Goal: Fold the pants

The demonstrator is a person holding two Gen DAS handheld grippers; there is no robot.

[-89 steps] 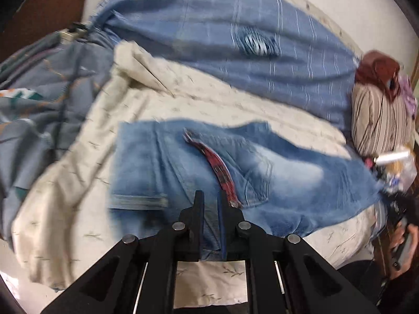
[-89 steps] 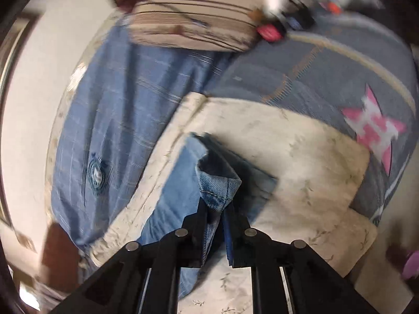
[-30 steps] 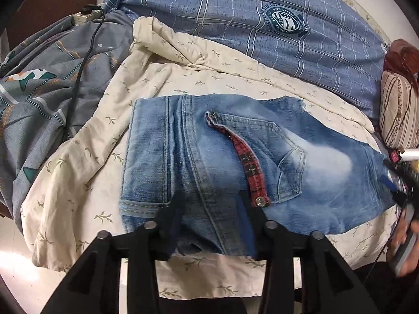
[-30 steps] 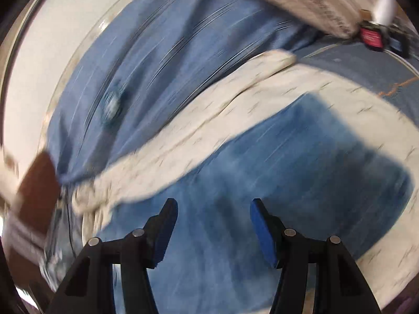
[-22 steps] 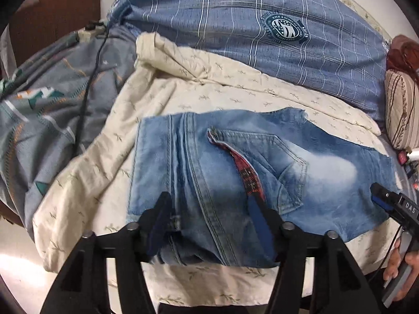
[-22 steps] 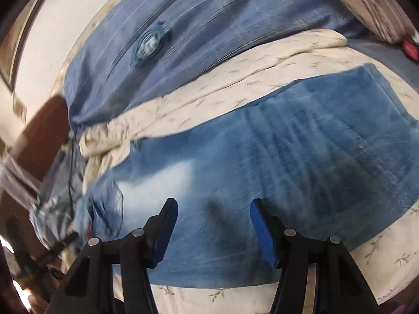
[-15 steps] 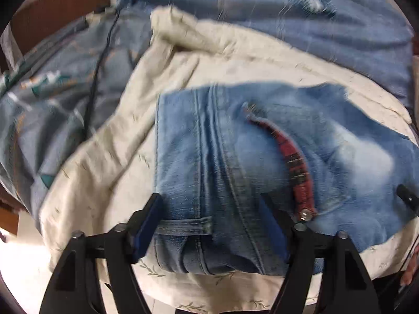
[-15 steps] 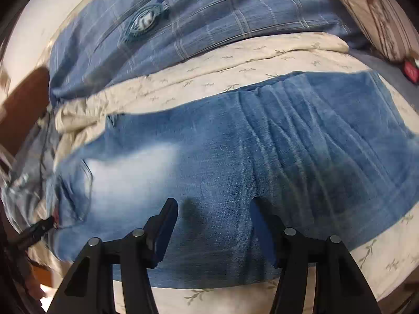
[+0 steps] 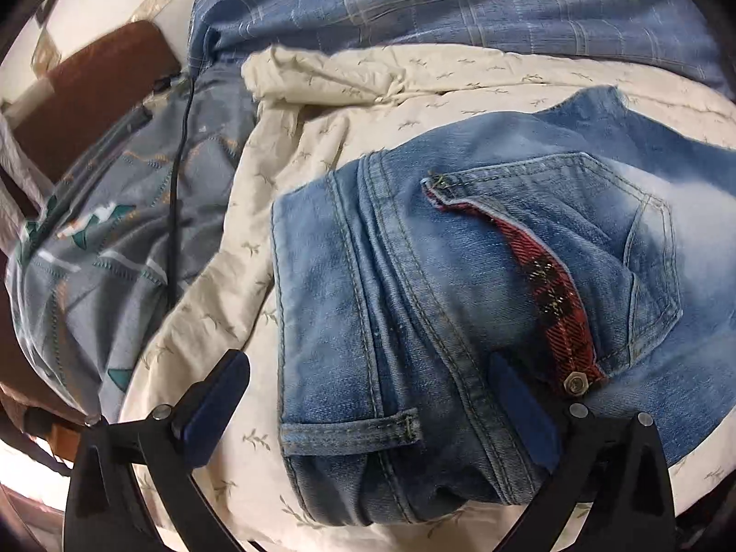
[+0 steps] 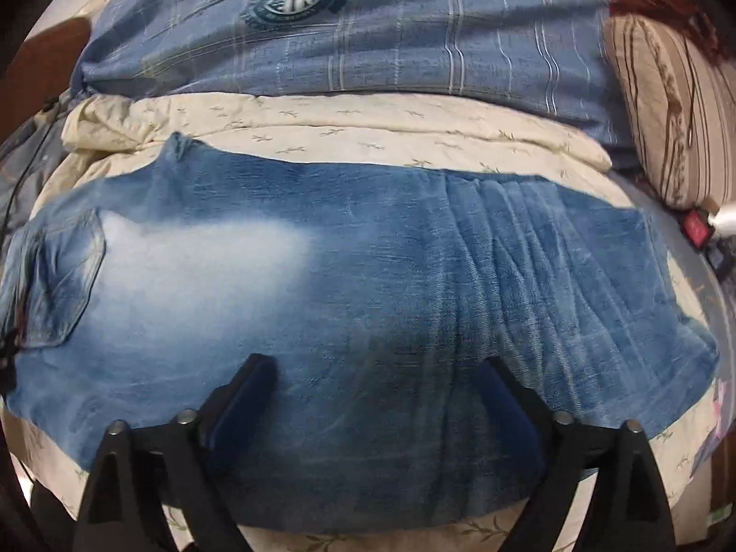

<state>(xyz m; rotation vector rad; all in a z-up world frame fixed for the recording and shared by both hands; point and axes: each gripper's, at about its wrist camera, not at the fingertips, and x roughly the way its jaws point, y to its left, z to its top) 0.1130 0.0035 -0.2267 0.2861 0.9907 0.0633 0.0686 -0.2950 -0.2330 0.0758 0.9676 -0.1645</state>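
Note:
Blue denim pants [image 9: 414, 303] lie flat and folded lengthwise on a cream sheet [image 9: 221, 267]. The left wrist view shows the waistband end with a belt loop and a back pocket edged in red plaid [image 9: 552, 294]. My left gripper [image 9: 368, 395] hangs over the waistband, its jaws opening wide, nothing pinched. The right wrist view shows the long leg part of the pants [image 10: 368, 285]. My right gripper [image 10: 377, 395] hovers over the near edge of the leg, its jaws opening, pads not pressing the denim.
A blue plaid blanket with a round emblem [image 10: 294, 0] lies along the far side. A striped pillow [image 10: 676, 106] sits at the right. A grey patterned quilt [image 9: 92, 248] with a black cable [image 9: 177, 175] lies to the left. Small items [image 10: 699, 230] lie by the pillow.
Both grippers let go of the denim and opened wide. The right gripper swung round over the laid-out leg. The left gripper came closer to the waistband.

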